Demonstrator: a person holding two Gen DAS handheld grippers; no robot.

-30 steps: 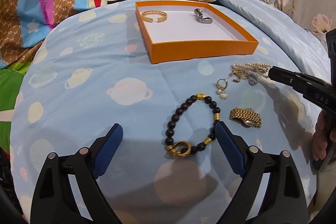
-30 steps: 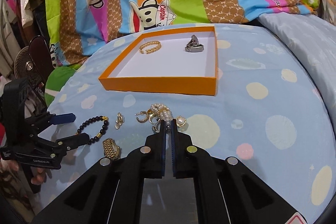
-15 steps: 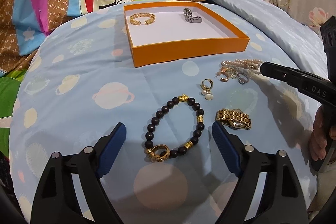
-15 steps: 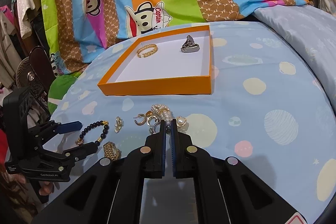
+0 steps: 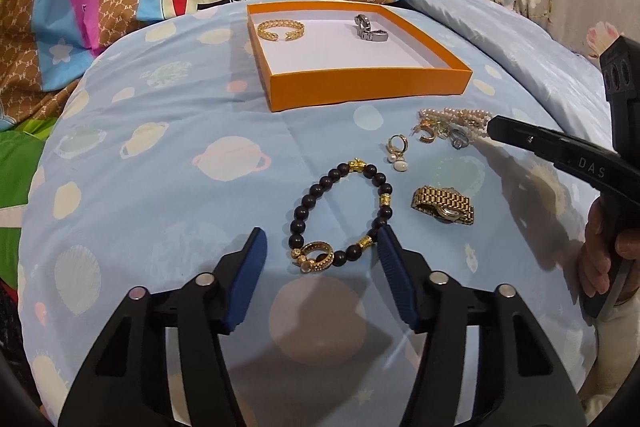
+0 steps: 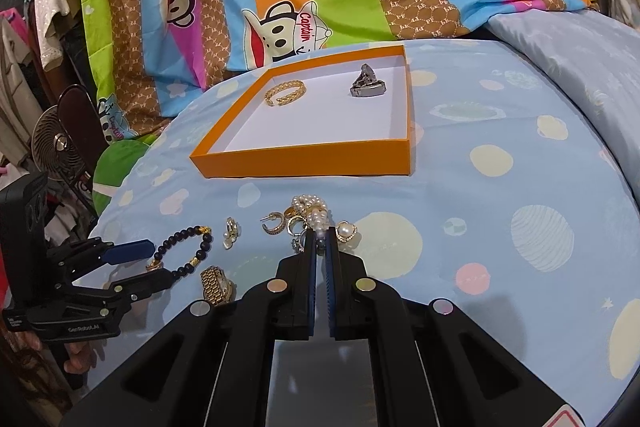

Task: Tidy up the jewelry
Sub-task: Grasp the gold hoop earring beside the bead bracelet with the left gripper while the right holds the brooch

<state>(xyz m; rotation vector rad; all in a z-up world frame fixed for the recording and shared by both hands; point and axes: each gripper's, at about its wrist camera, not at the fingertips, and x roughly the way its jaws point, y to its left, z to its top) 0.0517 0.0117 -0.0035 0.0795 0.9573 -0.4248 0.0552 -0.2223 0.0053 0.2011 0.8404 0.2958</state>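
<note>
In the left wrist view, the left gripper (image 5: 320, 247) is seen low over a blue patterned bedspread (image 5: 160, 167), its jaws closing with the near end of a black bead bracelet (image 5: 340, 211) between them. The right blue pad lies just beside the beads; whether it touches cannot be told, and the left pad stands clear. A gold watch (image 5: 443, 210) lies to the right of the bracelet, a pearl earring (image 5: 396, 155) just beyond it, and a pearl cluster (image 5: 452, 125) farther off. Behind these, an orange box (image 5: 368, 87) is seen holding a gold ring (image 5: 280, 30) and a silver piece (image 5: 370, 29).

In the right wrist view, the right gripper (image 6: 320, 239) is shown with its jaws together, clamped on a strand of the pearl cluster (image 6: 310, 207). The left gripper (image 6: 136, 263) is seen at the left, around the bracelet (image 6: 188, 247).
</note>
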